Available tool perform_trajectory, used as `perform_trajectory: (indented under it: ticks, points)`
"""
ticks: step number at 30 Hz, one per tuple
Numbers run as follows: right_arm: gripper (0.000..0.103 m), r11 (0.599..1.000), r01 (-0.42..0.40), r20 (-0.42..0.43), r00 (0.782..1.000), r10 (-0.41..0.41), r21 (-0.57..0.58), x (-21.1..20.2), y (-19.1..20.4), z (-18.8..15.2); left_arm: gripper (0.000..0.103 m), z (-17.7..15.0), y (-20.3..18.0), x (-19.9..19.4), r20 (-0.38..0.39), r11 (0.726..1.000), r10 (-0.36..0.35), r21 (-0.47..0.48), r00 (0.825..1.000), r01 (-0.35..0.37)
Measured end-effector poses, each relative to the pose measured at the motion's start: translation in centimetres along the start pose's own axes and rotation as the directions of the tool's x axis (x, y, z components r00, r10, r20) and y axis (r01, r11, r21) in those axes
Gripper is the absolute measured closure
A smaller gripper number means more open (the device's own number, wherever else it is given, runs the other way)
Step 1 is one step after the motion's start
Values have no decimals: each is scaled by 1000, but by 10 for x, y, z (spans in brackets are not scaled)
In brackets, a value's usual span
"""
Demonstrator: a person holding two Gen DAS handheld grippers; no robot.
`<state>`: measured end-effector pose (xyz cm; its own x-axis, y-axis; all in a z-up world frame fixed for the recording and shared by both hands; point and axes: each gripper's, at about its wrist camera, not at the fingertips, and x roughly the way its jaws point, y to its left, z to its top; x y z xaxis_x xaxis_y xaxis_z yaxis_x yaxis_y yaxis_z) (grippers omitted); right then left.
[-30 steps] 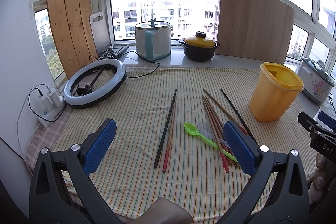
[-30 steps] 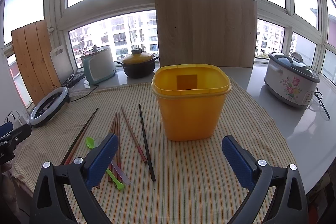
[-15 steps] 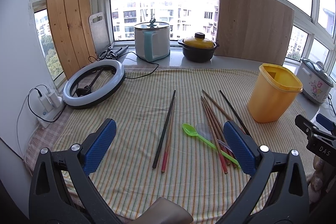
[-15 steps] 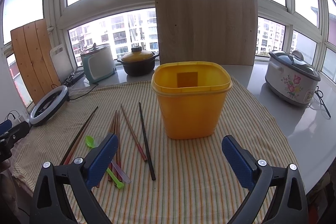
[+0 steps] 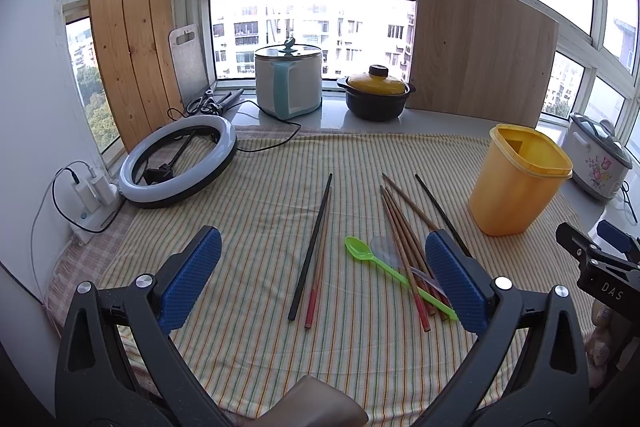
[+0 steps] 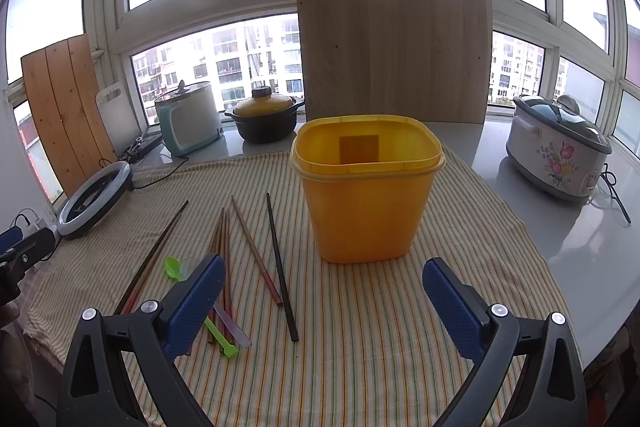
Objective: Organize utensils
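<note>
Both grippers wide open, nothing held, hanging above the near edge of the striped cloth [image 5: 360, 359].

Left gripper [image 5: 320, 283]: a pair of chopsticks [image 5: 316, 247], one black and one red-tipped, lies right between its fingers, long axis 12–6, near ends pointing back at the jaws. So the left is nearer and already lined up; the closing axis crosses the sticks, which looks right for a pinch.

At its 1 o'clock, partly behind the right finger: a bundle [image 5: 404, 247] of brown sticks, fanned, near ends overlapping a green spoon [image 5: 384, 267] that runs 10–4. A clear spoon [image 5: 382, 247] seems to lie under them; hard to tell where it ends. Picking one stick out of that pile will probably drag its neighbours.

Right gripper [image 6: 324, 299]: yellow bin [image 6: 368, 195] dead ahead at 12, upright, open top, looks empty. Lone black stick [image 6: 282, 271] at 11, well clear of the bin. The bundle sits behind its left finger.

Farther out: ring light [image 5: 178, 159] at 10, cooker [image 5: 288, 83] and pot [image 5: 376, 95] on the sill, flowered cooker [image 6: 560, 147] at 2. None in the path from sticks to bin.
</note>
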<state>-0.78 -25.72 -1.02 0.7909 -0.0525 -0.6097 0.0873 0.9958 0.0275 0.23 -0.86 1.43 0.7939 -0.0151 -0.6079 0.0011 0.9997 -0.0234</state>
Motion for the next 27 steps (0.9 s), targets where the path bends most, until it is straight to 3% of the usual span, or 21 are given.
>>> perform_trajectory:
  ticks: [14,27]
  points:
    - [3,1000,-2,-2,1000,2,2,-1,1,2,0,3,-1,-12,36,1000,-27,-5,999,27]
    - [3,1000,11,-22,1000,-12,-11,6,6,1,0,-2,12,-2,16,1000,-15,-23,1000,15]
